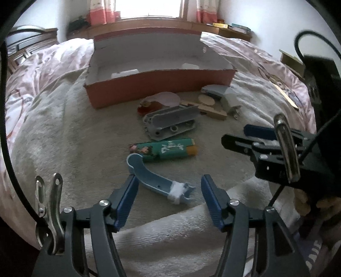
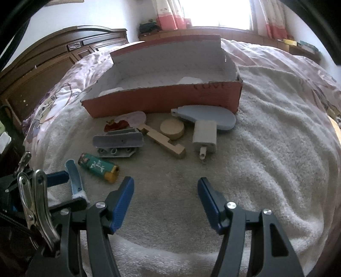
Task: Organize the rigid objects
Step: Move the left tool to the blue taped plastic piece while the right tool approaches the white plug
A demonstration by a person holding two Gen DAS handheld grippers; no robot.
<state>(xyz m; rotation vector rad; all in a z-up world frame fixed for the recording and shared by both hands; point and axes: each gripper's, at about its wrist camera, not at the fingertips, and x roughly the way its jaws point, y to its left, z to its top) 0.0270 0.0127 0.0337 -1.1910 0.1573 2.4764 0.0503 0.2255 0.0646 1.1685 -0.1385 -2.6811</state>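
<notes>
Bed with pale towel (image 2: pixel 266 149) ahead of the claw, pink quilt (image 1: pixel 42 64) beyond, dark wooden headboard (image 2: pixel 53 64) far left, bright window (image 1: pixel 149 8), pink-hemmed curtains (image 1: pixel 100 15), white walls

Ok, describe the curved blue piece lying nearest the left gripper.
The curved blue piece is a light blue, hard-plastic-looking channel with raised edges, rounded and hooked at its far end. A small hole shows along its length. White fluffy material clings to its near end. It lies flat on the towel, its hooked end against the green lighter. The left gripper, open, flanks its near end.
</notes>
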